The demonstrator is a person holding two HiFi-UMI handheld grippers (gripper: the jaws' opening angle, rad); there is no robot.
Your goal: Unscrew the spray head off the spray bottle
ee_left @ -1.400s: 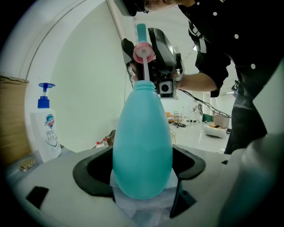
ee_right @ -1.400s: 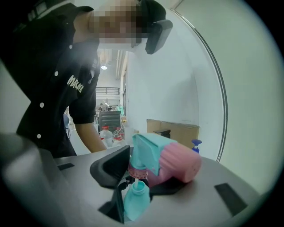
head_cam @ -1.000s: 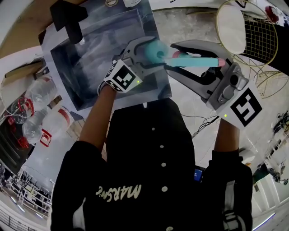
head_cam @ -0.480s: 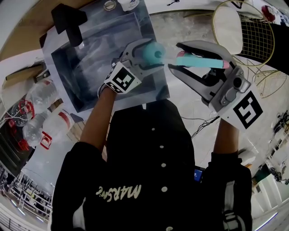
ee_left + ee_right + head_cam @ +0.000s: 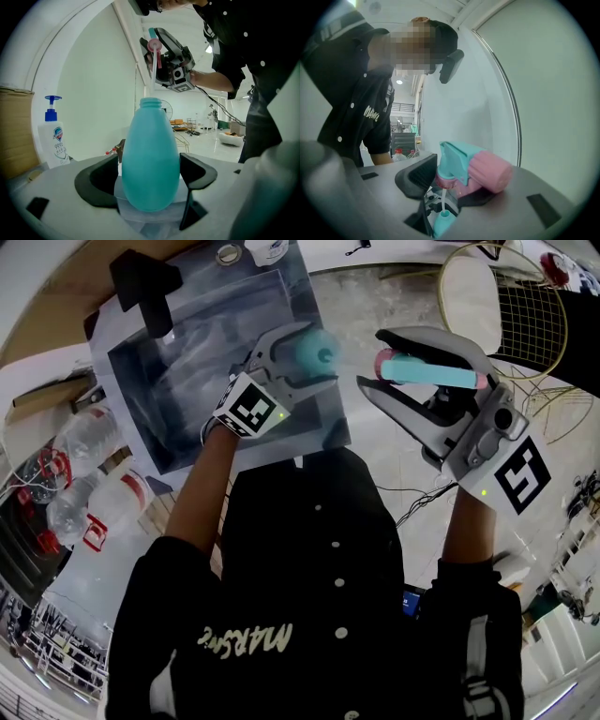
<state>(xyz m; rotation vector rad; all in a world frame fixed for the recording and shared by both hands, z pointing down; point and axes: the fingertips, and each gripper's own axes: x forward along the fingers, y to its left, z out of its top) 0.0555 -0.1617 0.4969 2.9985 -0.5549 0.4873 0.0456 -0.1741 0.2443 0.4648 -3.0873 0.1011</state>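
The teal spray bottle (image 5: 150,159) stands between my left gripper's (image 5: 150,176) jaws, which are shut on its body. Its neck (image 5: 151,101) is bare, with no head on it. In the head view the left gripper (image 5: 314,354) holds the bottle (image 5: 319,351) over the grey tray. My right gripper (image 5: 372,362) is shut on the teal and pink spray head (image 5: 427,371), held apart from the bottle, to its right. In the right gripper view the spray head (image 5: 471,171) sits between the jaws and its white dip tube (image 5: 443,199) hangs towards the bottle's mouth (image 5: 443,221).
A grey tray (image 5: 178,362) lies on the table below the left gripper. A white pump bottle (image 5: 54,136) stands beside it. Water bottles (image 5: 75,493) lie at the left. A gold wire chair (image 5: 511,296) stands at the upper right.
My right gripper has lifted the spray head up and away from the bottle's neck, and the gap between them has widened. The left gripper and bottle have stayed in place.
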